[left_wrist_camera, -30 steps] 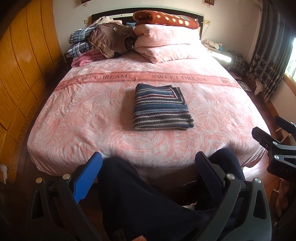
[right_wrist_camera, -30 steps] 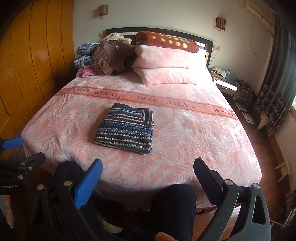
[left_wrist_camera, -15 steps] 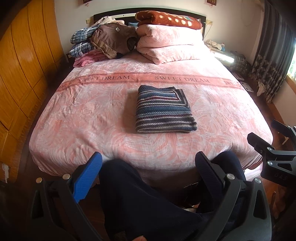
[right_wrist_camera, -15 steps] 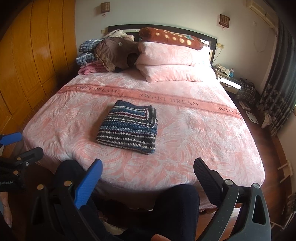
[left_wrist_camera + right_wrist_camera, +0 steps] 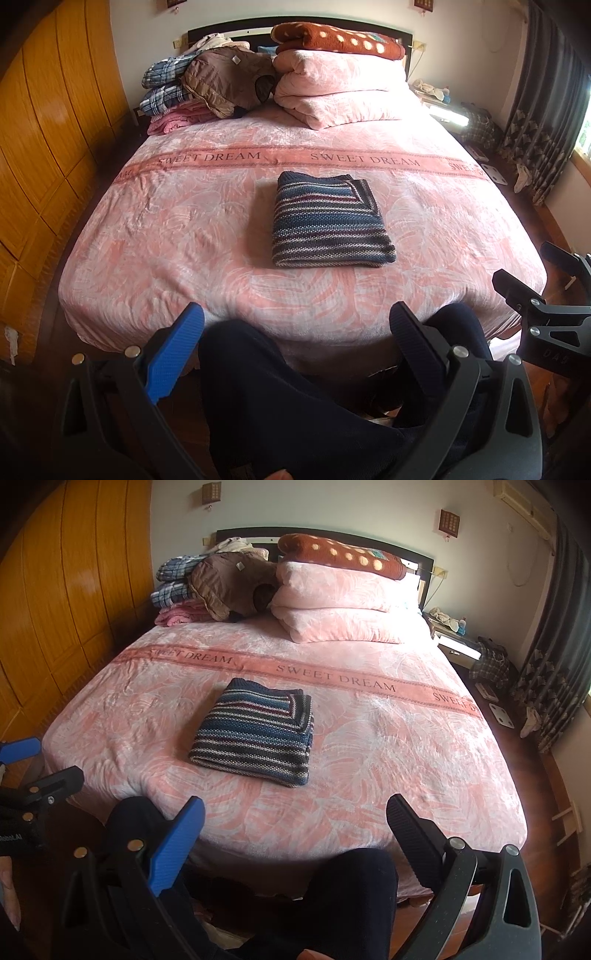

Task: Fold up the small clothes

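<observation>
I hold my left gripper [image 5: 295,332] and right gripper [image 5: 295,823] low at the foot of the bed [image 5: 184,236], above my dark-trousered knees [image 5: 295,398], each with its 2 fingers spread wide and holding nothing. The striped knit garment [image 5: 328,221] lies folded into a neat rectangle at the middle of the pink bedspread, well apart from both grippers.

The pink leaf-patterned bed cover [image 5: 177,236] lies bare on the left, right and near sides of the folded blue-and-grey striped knit sweater [image 5: 328,221], the only thing mid-bed; the far end is blocked by stacked pink pillows [image 5: 340,92] on the right and a heap of plaid and brown clothes [image 5: 207,85] on the left; dark-trousered knees [image 5: 280,384] crowd the near edge, just before both wide-spread tools.
</observation>
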`<state>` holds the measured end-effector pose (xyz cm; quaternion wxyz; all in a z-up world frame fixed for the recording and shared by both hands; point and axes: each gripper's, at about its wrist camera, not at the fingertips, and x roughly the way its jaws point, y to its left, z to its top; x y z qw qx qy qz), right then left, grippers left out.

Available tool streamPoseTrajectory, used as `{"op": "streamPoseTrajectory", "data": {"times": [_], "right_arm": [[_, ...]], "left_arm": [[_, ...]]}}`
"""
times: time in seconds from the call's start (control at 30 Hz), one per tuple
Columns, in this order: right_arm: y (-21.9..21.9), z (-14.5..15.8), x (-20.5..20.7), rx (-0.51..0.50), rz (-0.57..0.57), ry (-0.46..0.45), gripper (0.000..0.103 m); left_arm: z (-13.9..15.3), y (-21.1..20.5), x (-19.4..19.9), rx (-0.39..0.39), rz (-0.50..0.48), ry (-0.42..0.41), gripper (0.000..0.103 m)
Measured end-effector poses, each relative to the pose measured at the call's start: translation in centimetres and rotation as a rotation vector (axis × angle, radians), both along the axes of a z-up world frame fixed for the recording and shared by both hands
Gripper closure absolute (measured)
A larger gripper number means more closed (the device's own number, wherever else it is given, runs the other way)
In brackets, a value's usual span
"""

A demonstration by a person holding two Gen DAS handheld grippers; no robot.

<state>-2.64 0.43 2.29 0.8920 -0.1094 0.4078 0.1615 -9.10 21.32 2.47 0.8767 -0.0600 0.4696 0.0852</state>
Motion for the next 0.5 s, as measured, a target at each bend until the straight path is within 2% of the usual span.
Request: {"op": "streamPoseTrajectory", "data": {"times": [0.5], "right_arm": [[-0.02,-0.01,0.25,-0.009,0.006,-0.02,0.004]], "left_arm": [[-0.09,-0.11,0.08,0.002,0.007,-0.001,0.003]]}}
